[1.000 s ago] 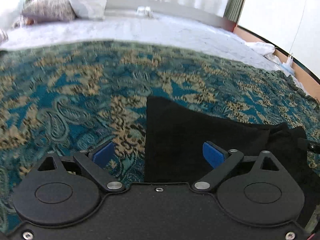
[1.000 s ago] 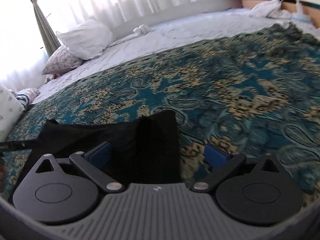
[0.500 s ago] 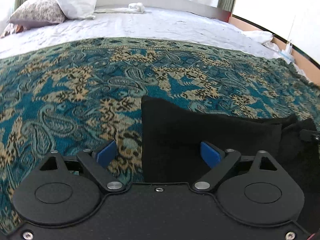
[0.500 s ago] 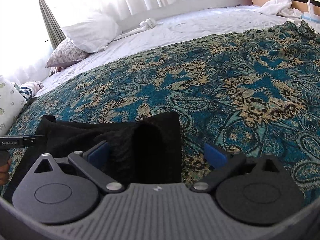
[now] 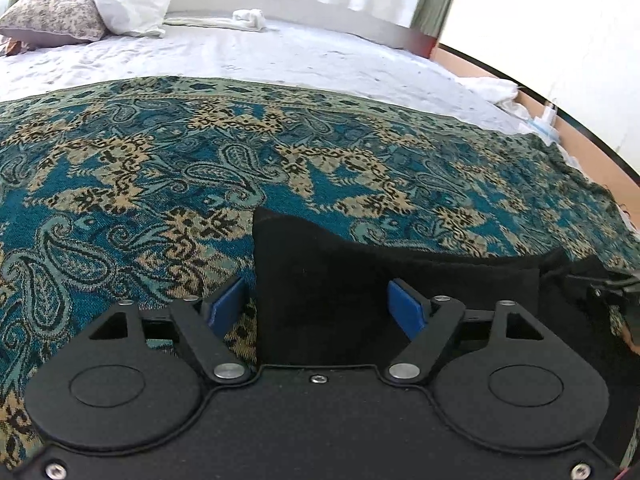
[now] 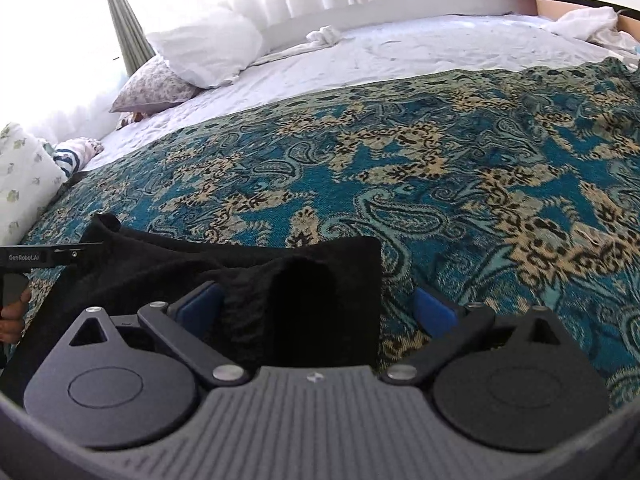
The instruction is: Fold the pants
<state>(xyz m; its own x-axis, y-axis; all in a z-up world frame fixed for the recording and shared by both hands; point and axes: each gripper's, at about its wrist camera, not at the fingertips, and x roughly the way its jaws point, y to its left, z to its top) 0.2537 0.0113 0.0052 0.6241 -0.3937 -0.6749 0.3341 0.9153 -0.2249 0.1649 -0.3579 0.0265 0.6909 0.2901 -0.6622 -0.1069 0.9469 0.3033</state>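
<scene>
The black pants [image 5: 344, 280] lie folded on the blue paisley bedspread [image 5: 160, 168], spanning both views. In the left wrist view my left gripper [image 5: 318, 306] is open, its blue pads straddling the left edge of the pants. In the right wrist view the pants [image 6: 304, 280] lie bunched, with their right edge between my right gripper's [image 6: 316, 312] open blue pads. Neither gripper holds the cloth. The other gripper's tip shows at each view's outer edge.
The bedspread [image 6: 440, 168] covers the near half of a bed with a white sheet [image 5: 280, 52] beyond. Pillows [image 6: 204, 48] lie at the far left by the curtains. White cloth [image 6: 584, 24] is heaped at the far right edge.
Both grippers have tilted slightly, showing more of the bed's far end. The pants and the open jaws stay in about the same place.
</scene>
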